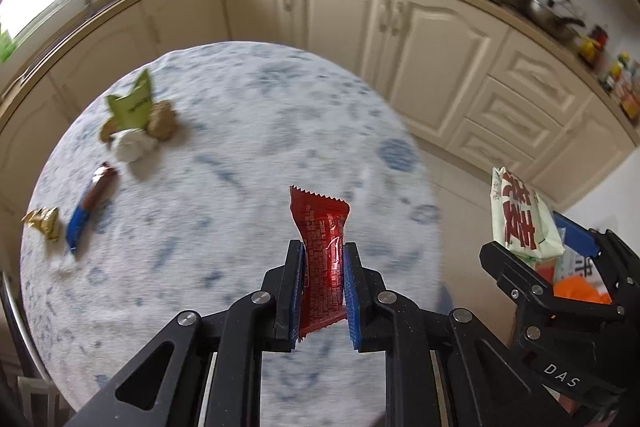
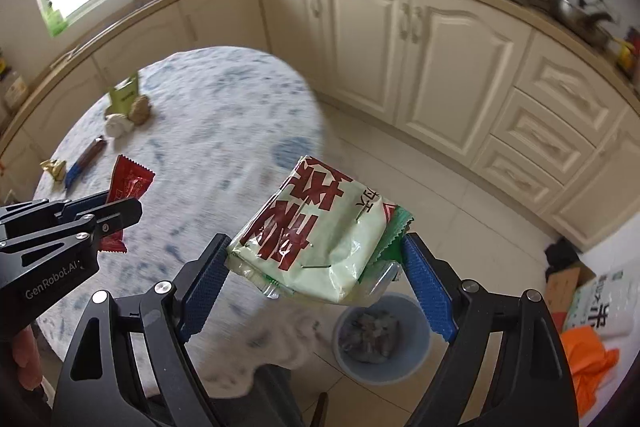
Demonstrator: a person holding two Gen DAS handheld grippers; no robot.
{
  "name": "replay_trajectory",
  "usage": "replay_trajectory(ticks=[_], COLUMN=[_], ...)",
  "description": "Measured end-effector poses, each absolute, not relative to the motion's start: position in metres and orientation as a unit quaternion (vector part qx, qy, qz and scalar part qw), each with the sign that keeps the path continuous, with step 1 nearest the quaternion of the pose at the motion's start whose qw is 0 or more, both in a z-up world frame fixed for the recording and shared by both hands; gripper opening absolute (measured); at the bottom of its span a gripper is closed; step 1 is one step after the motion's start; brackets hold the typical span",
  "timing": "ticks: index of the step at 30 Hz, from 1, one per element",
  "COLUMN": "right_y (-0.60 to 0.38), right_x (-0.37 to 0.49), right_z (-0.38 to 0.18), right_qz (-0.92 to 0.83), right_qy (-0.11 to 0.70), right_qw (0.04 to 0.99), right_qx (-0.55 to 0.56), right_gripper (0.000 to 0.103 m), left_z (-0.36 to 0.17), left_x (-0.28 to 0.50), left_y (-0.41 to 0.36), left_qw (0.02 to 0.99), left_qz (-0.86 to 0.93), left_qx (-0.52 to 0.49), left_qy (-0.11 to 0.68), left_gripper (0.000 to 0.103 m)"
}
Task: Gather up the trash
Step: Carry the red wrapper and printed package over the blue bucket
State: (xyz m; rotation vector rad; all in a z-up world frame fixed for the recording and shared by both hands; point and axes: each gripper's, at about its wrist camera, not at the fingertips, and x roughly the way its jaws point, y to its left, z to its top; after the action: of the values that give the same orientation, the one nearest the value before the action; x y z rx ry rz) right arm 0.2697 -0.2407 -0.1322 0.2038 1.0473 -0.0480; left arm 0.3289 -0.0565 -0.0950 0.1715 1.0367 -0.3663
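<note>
My left gripper (image 1: 323, 259) is shut on a red snack wrapper (image 1: 322, 227), held above the round table with a blue-patterned cloth (image 1: 240, 147). It shows at the left of the right wrist view (image 2: 120, 211) with the red wrapper (image 2: 130, 183). My right gripper (image 2: 316, 259) is shut on a pale green bag with red characters (image 2: 316, 231), held past the table edge above a blue trash bin (image 2: 380, 339). That gripper (image 1: 560, 251) and bag (image 1: 520, 219) show at the right of the left wrist view. On the table lie a green wrapper (image 1: 132, 107), a white crumpled tissue (image 1: 132, 145), a brown-and-blue bar wrapper (image 1: 90, 203) and a gold wrapper (image 1: 42, 221).
Cream kitchen cabinets (image 2: 420, 47) run along the back and right. The trash bin on the tiled floor holds grey waste. A cardboard box (image 2: 564, 283) and an orange bag (image 2: 588, 355) sit on the floor at the right. Brown lumps (image 1: 162, 121) lie by the green wrapper.
</note>
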Motion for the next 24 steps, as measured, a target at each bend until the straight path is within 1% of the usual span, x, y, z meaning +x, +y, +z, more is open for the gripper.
replay_trajectory(ticks=[12,17,18,19,23,24], right_y=[-0.364,-0.398,-0.405,-0.410,-0.426,-0.428], right_x=[0.175,0.140,0.134,0.128,0.114,0.110], right_z=[-0.147,-0.154,-0.155,-0.157,-0.166,-0.168], right_qz=[-0.163,-0.208,-0.216,-0.222,-0.236,-0.238], right_qy=[0.504,0.508,0.508,0.509,0.513,0.514], right_qw=[0.833,0.815,0.812,0.808,0.797,0.796], right_qx=[0.162,0.184,0.189,0.194,0.211,0.215], right_gripper=[0.086,0.086,0.086,0.086,0.086,0.086], left_z=[-0.119,-0.135,-0.138,-0.142,-0.158,-0.160], left_x=[0.285,0.273,0.269,0.269,0.275,0.278], left_y=[-0.200,-0.244,-0.253,-0.259,-0.280,-0.283], left_qw=[0.797,0.773,0.766,0.761,0.740,0.738], left_qz=[-0.299,-0.333,-0.338,-0.341,-0.345,-0.342], left_qx=[0.159,0.184,0.191,0.196,0.215,0.220], left_qy=[0.501,0.509,0.512,0.516,0.536,0.539], left_gripper=[0.015,0.015,0.016,0.020,0.021,0.024])
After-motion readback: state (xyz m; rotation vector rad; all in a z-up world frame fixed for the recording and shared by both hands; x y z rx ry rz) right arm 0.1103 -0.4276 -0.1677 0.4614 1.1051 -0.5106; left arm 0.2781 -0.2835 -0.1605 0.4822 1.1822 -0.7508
